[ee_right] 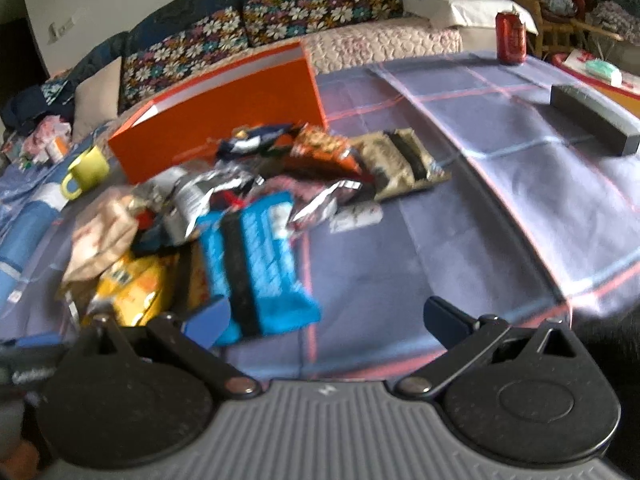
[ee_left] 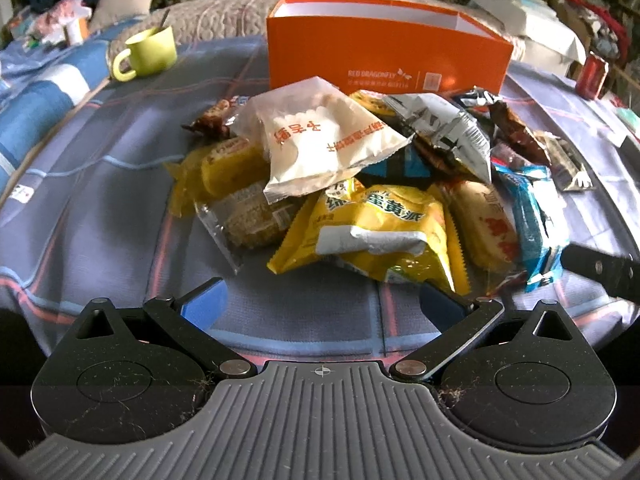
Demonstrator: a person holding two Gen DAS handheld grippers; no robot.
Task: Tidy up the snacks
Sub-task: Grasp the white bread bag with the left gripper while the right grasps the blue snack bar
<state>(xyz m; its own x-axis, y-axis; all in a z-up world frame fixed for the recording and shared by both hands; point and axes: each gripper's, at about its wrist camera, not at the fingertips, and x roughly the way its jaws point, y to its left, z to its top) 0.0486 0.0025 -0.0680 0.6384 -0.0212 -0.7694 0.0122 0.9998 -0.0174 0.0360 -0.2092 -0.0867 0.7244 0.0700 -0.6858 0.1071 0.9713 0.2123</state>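
Observation:
A pile of snack packets lies on the checked tablecloth in front of an open orange box (ee_left: 384,46). On top is a white packet (ee_left: 320,136); nearest me is a yellow packet (ee_left: 376,232), with a blue packet (ee_left: 532,216) at the right. My left gripper (ee_left: 324,306) is open and empty, just short of the yellow packet. In the right wrist view the orange box (ee_right: 224,120) stands behind the pile. My right gripper (ee_right: 324,322) is open and empty, its left finger beside the blue packet (ee_right: 260,264).
A yellow-green mug (ee_left: 150,52) stands left of the box, also in the right wrist view (ee_right: 86,170). A red can (ee_right: 511,38) and a dark grey bar-shaped object (ee_right: 592,118) sit at the right. A sofa with floral cushions (ee_right: 280,12) lies behind the table.

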